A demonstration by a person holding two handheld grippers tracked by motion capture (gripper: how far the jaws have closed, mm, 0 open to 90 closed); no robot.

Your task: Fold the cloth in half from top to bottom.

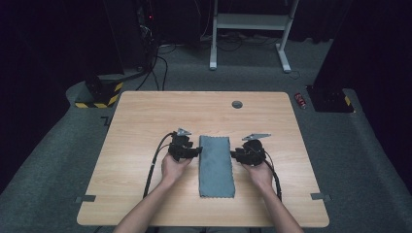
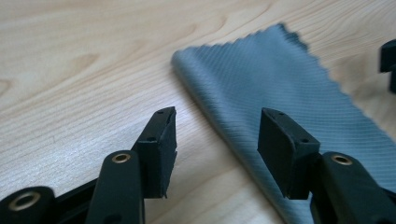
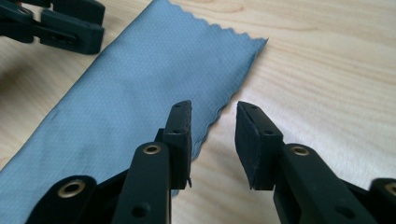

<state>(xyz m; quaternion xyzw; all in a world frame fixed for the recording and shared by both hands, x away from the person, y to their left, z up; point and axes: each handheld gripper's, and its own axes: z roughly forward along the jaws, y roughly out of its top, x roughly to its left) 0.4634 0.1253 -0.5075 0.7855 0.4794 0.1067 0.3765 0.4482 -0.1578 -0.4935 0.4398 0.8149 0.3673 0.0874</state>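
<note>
Pale wood table (image 1: 145,121) held the folded grey cloth (image 1: 216,165) at centre frame, long axis running up-down; my left gripper (image 1: 197,151) and right gripper (image 1: 234,155) flanked it, both jaws apart, empty.

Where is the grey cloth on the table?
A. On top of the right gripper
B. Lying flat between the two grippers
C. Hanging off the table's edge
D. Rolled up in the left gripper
B: the folded grey cloth lies flat on the table, with the left gripper at one long side and the right gripper at the other.
</note>
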